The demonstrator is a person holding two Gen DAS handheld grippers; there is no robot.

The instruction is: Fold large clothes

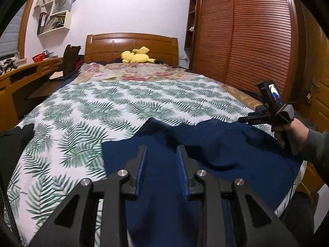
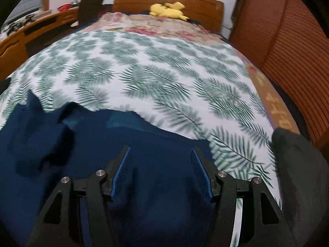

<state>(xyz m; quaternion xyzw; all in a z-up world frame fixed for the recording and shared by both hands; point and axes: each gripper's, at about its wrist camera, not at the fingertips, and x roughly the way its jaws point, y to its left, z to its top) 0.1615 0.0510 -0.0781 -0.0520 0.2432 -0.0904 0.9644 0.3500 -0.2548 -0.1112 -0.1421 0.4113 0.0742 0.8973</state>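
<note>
Left wrist view: crumpled navy-blue cloth garment (image 1: pixel 205 144) lies along near edge of leaf-print bedspread (image 1: pixel 102 103), long axis left-right. Left gripper (image 1: pixel 162 160) narrowly parted, empty, above it. Right gripper (image 2: pixel 161 164) spread, empty, over garment's right end.

bed far half (image 1: pixel 127 94): open | blocking: plush toy (image 1: pixel 136 56)

Dim, warm indoor lighting. Strong fisheye bending and black vignetting at corners. Motion blur across leaf-print bedspread (image 2: pixel 164 78) in right wrist view; left wrist view sharper.
</note>
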